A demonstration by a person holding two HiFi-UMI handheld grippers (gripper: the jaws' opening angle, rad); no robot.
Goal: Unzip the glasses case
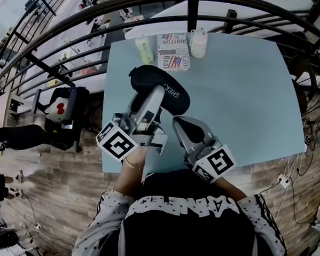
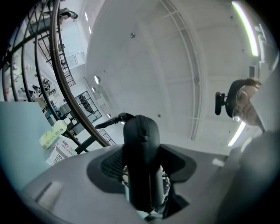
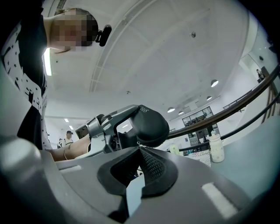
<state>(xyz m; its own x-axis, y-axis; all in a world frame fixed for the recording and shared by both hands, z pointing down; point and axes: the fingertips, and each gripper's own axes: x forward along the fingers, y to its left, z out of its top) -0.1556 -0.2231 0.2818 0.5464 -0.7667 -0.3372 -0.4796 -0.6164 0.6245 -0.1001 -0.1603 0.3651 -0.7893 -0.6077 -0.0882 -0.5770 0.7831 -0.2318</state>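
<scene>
A black zipped glasses case (image 1: pixel 172 93) lies near the middle of the pale blue table (image 1: pixel 247 102). My left gripper (image 1: pixel 150 102) reaches in from the near left and is shut on the case. In the left gripper view the case (image 2: pixel 141 148) stands on edge, clamped between the jaws of my left gripper (image 2: pixel 142 173). My right gripper (image 1: pixel 176 120) sits at the case's near end. In the right gripper view the jaw tips of my right gripper (image 3: pixel 140 148) meet just under the case (image 3: pixel 151 127), pinched on its small zipper pull (image 3: pixel 138 143).
At the table's far edge stand a pale green bottle (image 1: pixel 144 49), a printed booklet (image 1: pixel 173 51) and a white bottle (image 1: pixel 198 42). A black curved railing (image 1: pixel 192 17) runs behind the table. A black seat (image 1: pixel 64 114) stands on the wooden floor to the left.
</scene>
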